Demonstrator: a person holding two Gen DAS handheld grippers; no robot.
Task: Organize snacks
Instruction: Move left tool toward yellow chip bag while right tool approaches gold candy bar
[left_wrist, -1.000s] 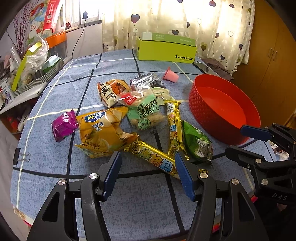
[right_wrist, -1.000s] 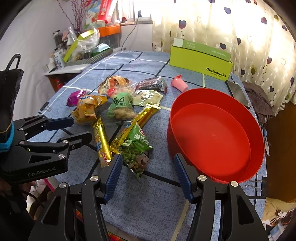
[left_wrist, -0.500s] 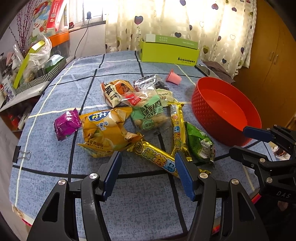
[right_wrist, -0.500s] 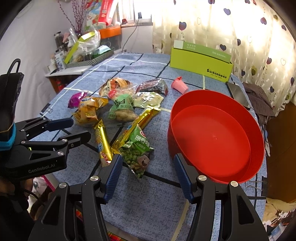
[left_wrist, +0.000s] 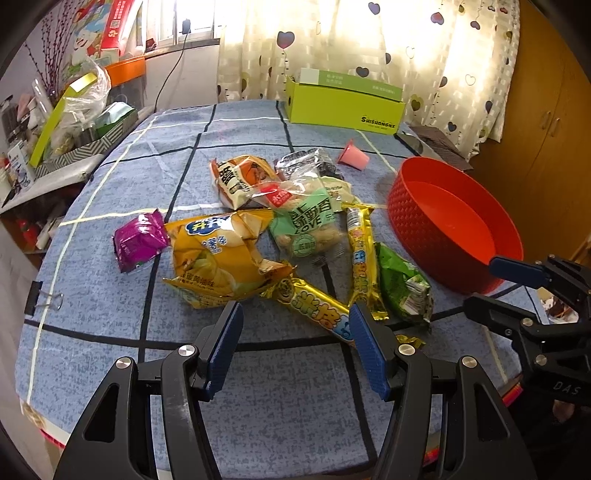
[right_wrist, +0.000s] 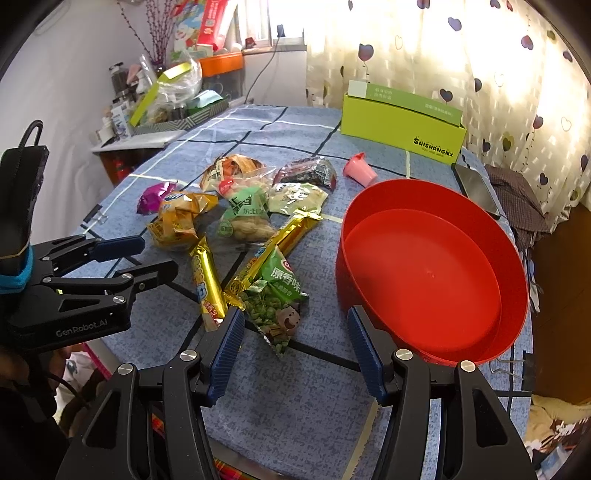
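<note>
- My left claw (left_wrist: 295, 343) and right claw (right_wrist: 295, 345) hang wide and empty, short of the snacks (left_wrist: 295, 236).
- The heaped, slippery packets could come up two together, or slide away.
- The crinkled foil bags lie left of the empty red bowl (right_wrist: 513, 280).

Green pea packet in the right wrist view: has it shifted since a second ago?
No. The green pea packet still lies beside the red bowl, its lower tip on the same black tablecloth line.
</note>
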